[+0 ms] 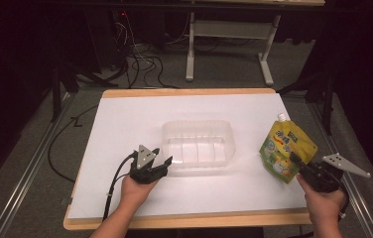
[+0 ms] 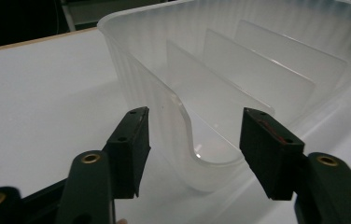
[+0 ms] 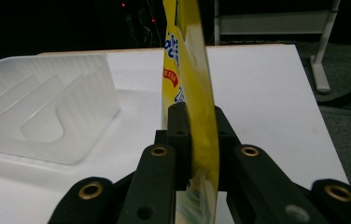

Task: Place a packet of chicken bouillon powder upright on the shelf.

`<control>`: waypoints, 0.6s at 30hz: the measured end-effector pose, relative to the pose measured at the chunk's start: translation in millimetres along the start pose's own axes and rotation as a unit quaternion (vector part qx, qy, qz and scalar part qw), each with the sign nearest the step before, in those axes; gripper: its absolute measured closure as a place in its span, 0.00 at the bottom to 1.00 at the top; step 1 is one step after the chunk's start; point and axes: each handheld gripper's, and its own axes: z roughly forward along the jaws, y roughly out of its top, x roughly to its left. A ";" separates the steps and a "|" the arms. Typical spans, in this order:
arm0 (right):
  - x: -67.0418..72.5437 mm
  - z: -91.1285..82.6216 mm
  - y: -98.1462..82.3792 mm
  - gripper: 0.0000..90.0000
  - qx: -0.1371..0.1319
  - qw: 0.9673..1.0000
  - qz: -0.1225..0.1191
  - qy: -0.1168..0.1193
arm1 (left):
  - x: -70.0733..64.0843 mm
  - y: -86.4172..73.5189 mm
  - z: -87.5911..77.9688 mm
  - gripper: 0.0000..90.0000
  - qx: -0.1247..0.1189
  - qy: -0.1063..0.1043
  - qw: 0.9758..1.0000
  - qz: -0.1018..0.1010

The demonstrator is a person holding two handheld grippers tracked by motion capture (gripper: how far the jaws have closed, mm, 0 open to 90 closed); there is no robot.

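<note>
High view shows a clear plastic bin (image 1: 198,147) mid-bench (image 1: 125,124). Left hand-held gripper (image 2: 194,144) has its jaws apart, straddling the bin's notched end wall. Right hand-held gripper (image 3: 197,135) is clamped on an upright yellow spouted pouch (image 3: 187,60) right of the bin.

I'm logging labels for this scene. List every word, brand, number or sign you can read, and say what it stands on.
Nothing can be read for certain.
Yellow pouch: blue and white print and a red patch on its front, too small and blurred to read.
The same pouch, held edge-on by the right gripper: blue letters cut off and unreadable.
Clear plastic bin: no text.
</note>
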 end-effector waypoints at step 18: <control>18.4 -1.9 5.9 0.94 -0.014 1.000 -0.006 0.006 | 5.5 3.9 0.3 0.84 -0.002 0.009 1.000 -0.003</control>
